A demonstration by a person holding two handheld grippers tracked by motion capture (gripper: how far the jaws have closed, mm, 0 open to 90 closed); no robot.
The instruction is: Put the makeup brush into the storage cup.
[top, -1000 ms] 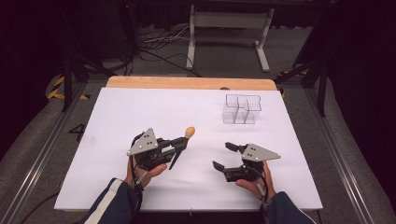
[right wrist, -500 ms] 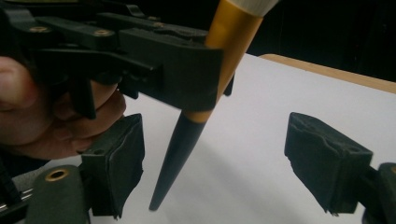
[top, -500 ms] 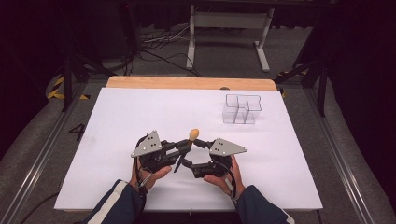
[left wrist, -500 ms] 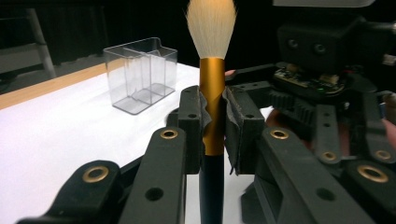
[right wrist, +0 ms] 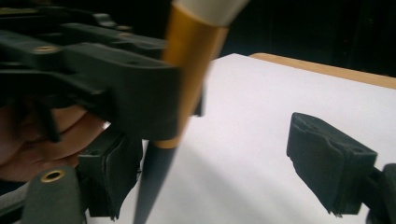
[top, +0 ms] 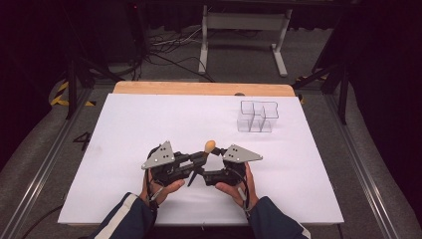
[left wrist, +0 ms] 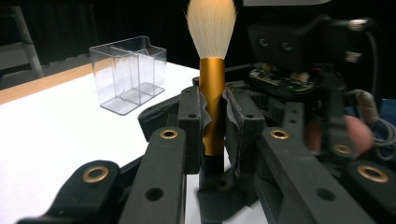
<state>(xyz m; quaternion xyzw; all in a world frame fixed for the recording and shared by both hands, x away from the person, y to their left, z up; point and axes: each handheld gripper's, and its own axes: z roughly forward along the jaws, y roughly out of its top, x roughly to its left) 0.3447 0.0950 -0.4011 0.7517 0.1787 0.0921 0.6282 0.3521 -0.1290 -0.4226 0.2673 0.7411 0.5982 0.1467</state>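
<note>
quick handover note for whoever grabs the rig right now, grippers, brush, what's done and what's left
Left gripper: shut on the brush, clamped on its gold ferrule, bristles up, held above the table.
Right gripper: open, jaws either side of the brush's dark handle, not yet closed on it.
Clear organizer: at the far right of the table, apart from both grippers, nothing visible inside.
Done: brush lifted, grippers brought together.
Left, probably: right gripper closes on the handle, left lets go, brush goes into the organizer.

Bright overhead light on the white table [top: 149,129], dark surroundings, soft shadows, blurred near brush [right wrist: 187,60].
</note>
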